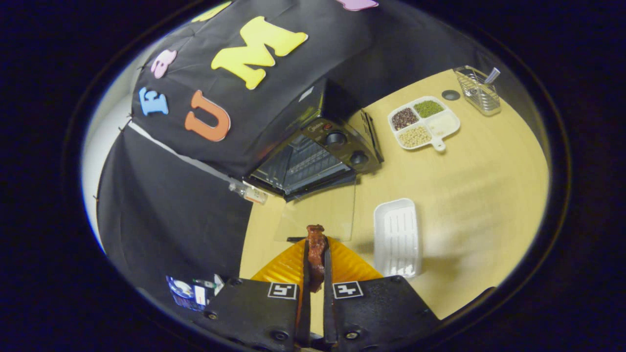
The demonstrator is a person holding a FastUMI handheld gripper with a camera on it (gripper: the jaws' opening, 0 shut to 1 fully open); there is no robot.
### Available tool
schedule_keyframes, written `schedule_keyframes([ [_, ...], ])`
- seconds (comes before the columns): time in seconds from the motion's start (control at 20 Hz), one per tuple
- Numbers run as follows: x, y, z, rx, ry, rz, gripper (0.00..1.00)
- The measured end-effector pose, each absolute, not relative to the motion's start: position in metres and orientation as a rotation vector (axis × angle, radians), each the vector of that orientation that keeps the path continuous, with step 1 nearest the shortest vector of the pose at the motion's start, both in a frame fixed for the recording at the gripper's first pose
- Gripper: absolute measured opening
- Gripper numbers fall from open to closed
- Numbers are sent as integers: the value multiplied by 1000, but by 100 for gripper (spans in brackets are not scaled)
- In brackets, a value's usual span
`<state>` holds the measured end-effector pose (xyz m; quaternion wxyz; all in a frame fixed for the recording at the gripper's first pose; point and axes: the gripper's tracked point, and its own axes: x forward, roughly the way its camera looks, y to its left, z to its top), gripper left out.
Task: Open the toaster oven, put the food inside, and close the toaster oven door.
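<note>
My gripper point(316, 256) is shut on a dark red-brown piece of food point(316, 244), which sticks up between both fingers. Beyond the fingers stands the black toaster oven point(318, 151) with its glass door point(318, 215) folded down flat onto the table toward me, so the rack inside shows. The food hangs above the table just short of the door's front edge. A white ribbed tray point(397, 237) lies to the right of the fingers, with nothing in it.
A white divided dish point(424, 122) of beans and grains sits beyond the oven on the right. A wire holder point(478, 90) stands at the far corner of the wooden table point(479, 195). Black cloth hangs left of the oven.
</note>
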<state>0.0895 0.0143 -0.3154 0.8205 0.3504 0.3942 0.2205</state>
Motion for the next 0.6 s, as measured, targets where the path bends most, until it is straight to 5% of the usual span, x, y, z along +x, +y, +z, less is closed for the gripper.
schedule_keyframes([
  [0.2, 121, 48, -321, 806, 739, 317, 14],
  [0.6, 201, 134, -315, 1198, 510, 238, 13],
])
